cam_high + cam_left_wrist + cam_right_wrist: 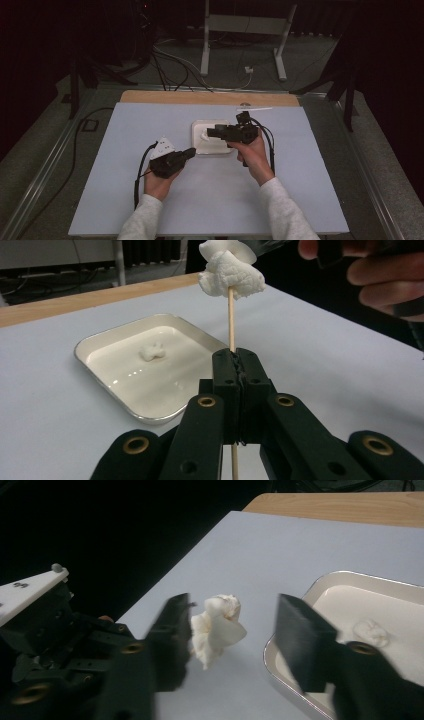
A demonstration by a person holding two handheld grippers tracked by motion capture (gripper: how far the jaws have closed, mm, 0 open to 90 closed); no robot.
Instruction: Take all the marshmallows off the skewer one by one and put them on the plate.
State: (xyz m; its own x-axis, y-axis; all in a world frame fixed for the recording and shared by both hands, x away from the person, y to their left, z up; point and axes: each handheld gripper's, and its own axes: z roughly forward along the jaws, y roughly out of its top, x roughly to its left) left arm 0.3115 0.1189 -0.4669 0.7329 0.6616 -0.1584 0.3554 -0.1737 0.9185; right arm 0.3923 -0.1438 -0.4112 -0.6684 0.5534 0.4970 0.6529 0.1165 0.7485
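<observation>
My left gripper (235, 360) is shut on a thin wooden skewer (231, 320) that stands upright. White marshmallow pieces (230, 271) are stuck on its top end. My right gripper (235, 635) is open, and that skewered marshmallow (216, 630) sits between its jaws, close against the left one. A white tray (117, 329) lies beyond on the table with one marshmallow piece (152, 351) in it. From above, the left gripper (191, 151) is at the tray's (215, 148) near left corner. The right gripper (209, 133) reaches over the tray from the right.
A pale blue mat (125, 195) covers the table, with a wooden strip (165, 97) along its far edge. Cables (170, 65) and a white stand's legs (205, 50) are on the floor behind. A cable (137, 175) trails from the left gripper.
</observation>
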